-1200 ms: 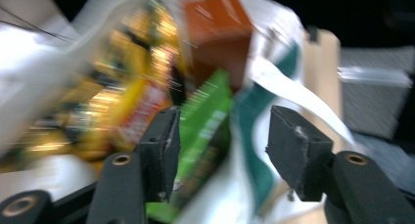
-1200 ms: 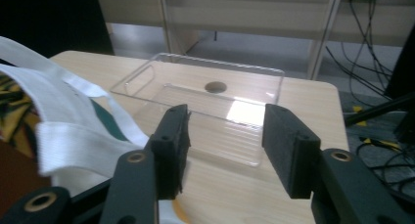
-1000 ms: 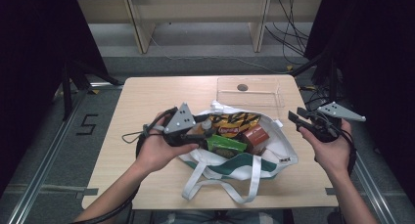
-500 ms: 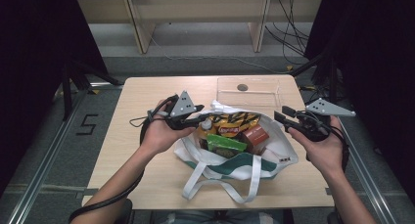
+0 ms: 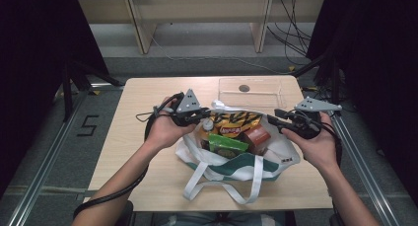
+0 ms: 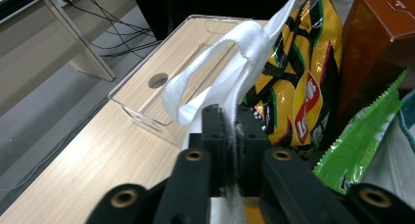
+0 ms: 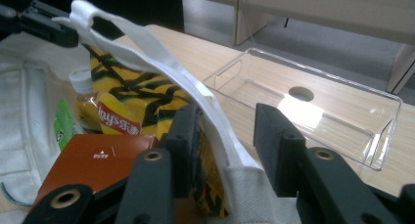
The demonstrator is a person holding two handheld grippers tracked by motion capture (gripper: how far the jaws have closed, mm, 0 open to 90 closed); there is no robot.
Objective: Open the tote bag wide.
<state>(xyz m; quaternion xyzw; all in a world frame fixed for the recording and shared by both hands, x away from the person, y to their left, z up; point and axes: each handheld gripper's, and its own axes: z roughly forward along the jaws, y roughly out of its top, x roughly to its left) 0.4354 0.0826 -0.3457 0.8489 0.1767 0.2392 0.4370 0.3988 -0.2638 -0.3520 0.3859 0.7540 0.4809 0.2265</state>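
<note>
Left gripper [image 6: 230, 136]: jaws have just closed, clamped on bag [image 5: 197, 154] strap [image 6: 215, 72] at the far-left rim.
Right gripper [image 7: 227, 136]: half open, jaws closing, strap between them, seemingly unpinched.
Room: clear tray [image 5: 251, 90] just beyond.

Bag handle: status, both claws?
Left claw shut on bag handle. Right claw open around it, closing. Snacks inside bag; nothing blocking.

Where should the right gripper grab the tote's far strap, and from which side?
At the strap's flat root, just above the bag's rim, probably. It already runs edge-on between the right gripper's open jaws, so close across its flat faces from the bag's right end. The left gripper is shut on the bag's cloth at the other end.
</note>
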